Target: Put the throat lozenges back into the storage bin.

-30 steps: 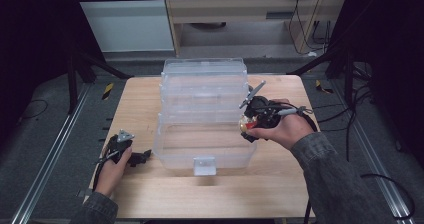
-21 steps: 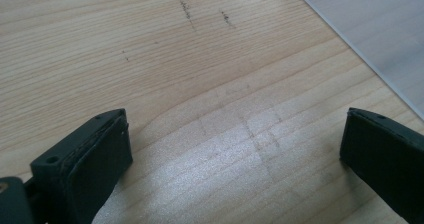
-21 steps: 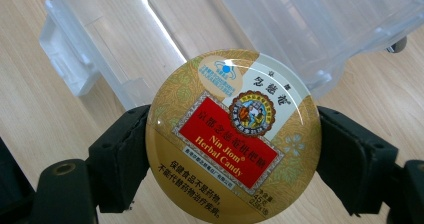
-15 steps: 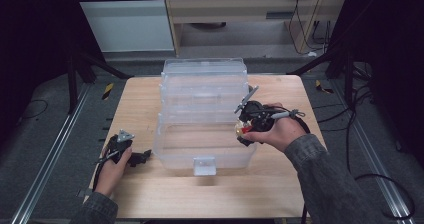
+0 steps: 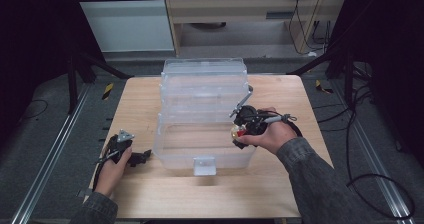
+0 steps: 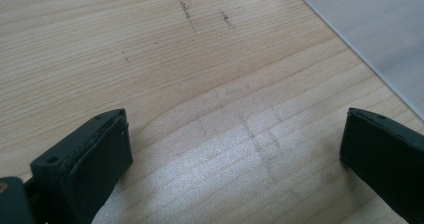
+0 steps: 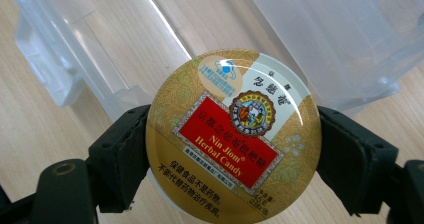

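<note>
A round gold candy tin (image 7: pixel 232 134) with a red label sits between the black pads (image 7: pixel 122 149) of my right gripper (image 5: pixel 239 132), which is shut on its rim. In the high view the tin (image 5: pixel 235 130) hangs at the right wall of the pulled-out bottom drawer (image 5: pixel 172 160) of a clear plastic drawer unit (image 5: pixel 205 81). In the right gripper view, the drawer's clear walls (image 7: pixel 80 59) lie just beyond the tin. My left gripper (image 5: pixel 141 157) rests on the wooden table (image 5: pixel 135 104) left of the drawer, jaws wide open with bare wood between its fingers (image 6: pixel 100 154).
The drawer's front handle (image 5: pixel 204 165) faces the table's near edge. A corner of the clear drawer (image 6: pixel 370 29) lies close to my left gripper. Bare wood (image 5: pixel 280 94) lies right of the unit. Metal rails (image 5: pixel 45 159) and black frame posts flank the table.
My right hand has carried the tin down and leftward, closer to the open drawer. The left hand has stayed still.
</note>
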